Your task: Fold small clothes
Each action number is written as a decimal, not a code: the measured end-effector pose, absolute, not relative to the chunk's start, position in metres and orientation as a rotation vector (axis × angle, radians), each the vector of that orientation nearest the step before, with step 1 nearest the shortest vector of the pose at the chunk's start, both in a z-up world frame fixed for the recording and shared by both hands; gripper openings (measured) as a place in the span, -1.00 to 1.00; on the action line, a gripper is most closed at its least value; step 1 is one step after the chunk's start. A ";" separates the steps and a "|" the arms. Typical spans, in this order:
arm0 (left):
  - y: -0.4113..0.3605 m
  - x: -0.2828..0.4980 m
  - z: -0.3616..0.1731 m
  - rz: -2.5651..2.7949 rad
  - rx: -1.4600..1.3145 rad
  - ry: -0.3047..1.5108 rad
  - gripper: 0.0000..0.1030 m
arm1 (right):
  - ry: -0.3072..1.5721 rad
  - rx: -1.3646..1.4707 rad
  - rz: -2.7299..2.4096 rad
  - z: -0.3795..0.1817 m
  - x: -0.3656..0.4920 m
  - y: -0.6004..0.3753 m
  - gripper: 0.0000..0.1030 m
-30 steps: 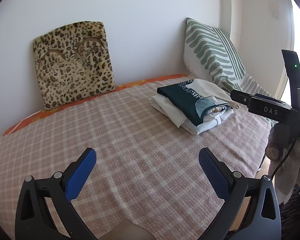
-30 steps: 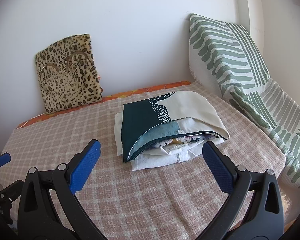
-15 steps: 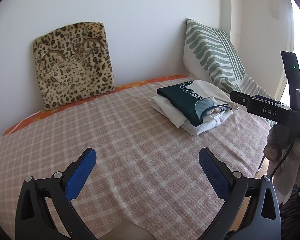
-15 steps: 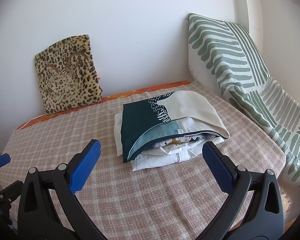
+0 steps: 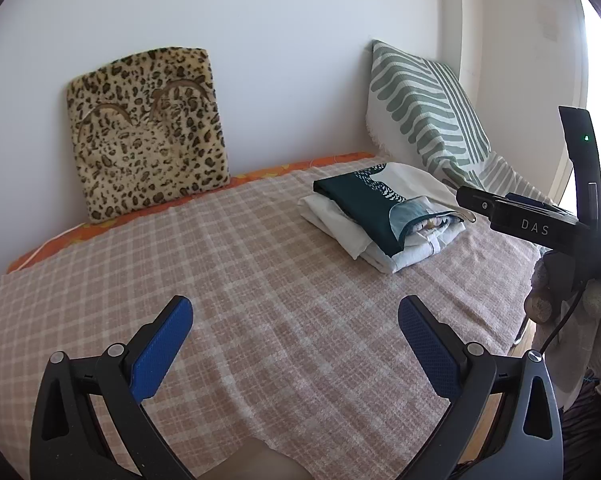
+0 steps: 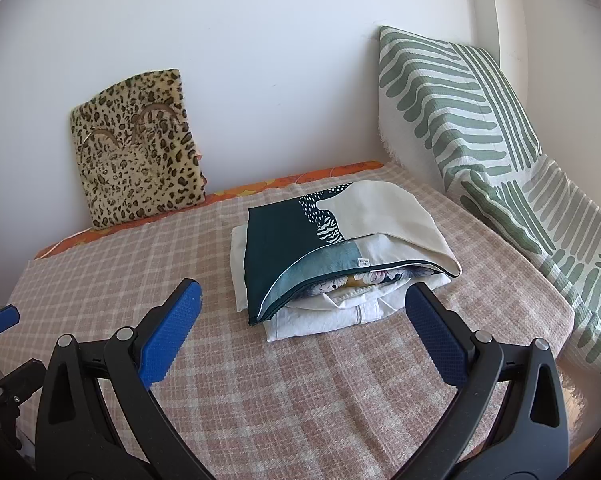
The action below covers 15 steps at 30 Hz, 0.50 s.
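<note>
A pile of folded clothes (image 6: pixel 340 264) lies on the far right part of the checked pink cover (image 6: pixel 260 380), flat and squared. The top piece (image 6: pixel 284 240) is dark teal on the left and cream on the right, with white dots and stripes where the colours meet and a light blue patch at its near edge. Under it sit a flowered piece, only its edge showing, and white pieces (image 6: pixel 332 316) that stick out at the near and left sides.

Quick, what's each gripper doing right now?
Left gripper: open, holding nothing.
Right gripper: open, holding nothing, near the folded teal-and-cream clothes stack.
</note>
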<state>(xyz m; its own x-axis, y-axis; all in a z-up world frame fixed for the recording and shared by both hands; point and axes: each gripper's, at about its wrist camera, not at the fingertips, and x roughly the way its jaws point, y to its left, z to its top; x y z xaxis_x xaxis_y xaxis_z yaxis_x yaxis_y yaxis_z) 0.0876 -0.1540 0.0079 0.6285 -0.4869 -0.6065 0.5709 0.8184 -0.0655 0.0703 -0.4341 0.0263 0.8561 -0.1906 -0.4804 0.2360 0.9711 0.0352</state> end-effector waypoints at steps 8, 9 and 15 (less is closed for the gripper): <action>-0.154 0.088 0.008 -0.606 0.136 0.652 0.99 | 0.495 0.094 -0.226 0.026 0.069 -0.433 1.00; -0.154 0.088 0.008 -0.607 0.137 0.653 0.99 | 0.495 0.093 -0.227 0.026 0.069 -0.432 1.00; -0.154 0.088 0.007 -0.606 0.137 0.652 0.99 | 0.494 0.095 -0.230 0.026 0.069 -0.432 1.00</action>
<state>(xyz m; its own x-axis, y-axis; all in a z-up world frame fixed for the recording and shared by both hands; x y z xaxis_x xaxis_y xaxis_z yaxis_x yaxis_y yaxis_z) 0.0877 -0.1541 0.0073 0.6299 -0.4856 -0.6061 0.5688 0.8199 -0.0657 0.0685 -0.4318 0.0261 0.8555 -0.1953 -0.4795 0.2408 0.9699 0.0346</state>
